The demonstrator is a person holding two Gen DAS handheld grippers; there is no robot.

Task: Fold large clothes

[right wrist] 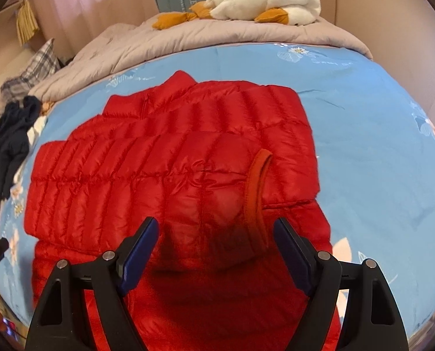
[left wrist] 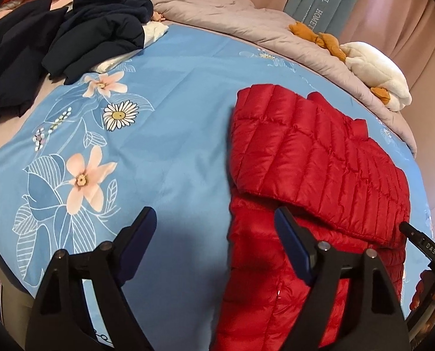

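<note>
Already the red down jacket (right wrist: 170, 175) is lying part-folded on the floral blue duvet (left wrist: 170, 117), its long axis running away from the right gripper (right wrist: 216, 228), which is hovering spread directly above its near hem; the left gripper (left wrist: 214, 219), also spread, is hanging just beside the jacket's left edge

A glossy red quilted puffer jacket (left wrist: 311, 181) lies flat on the blue floral bedspread, filling the right wrist view's centre. One sleeve is folded across its body (cuff opening facing lower right), collar toward the upper frame.
</note>
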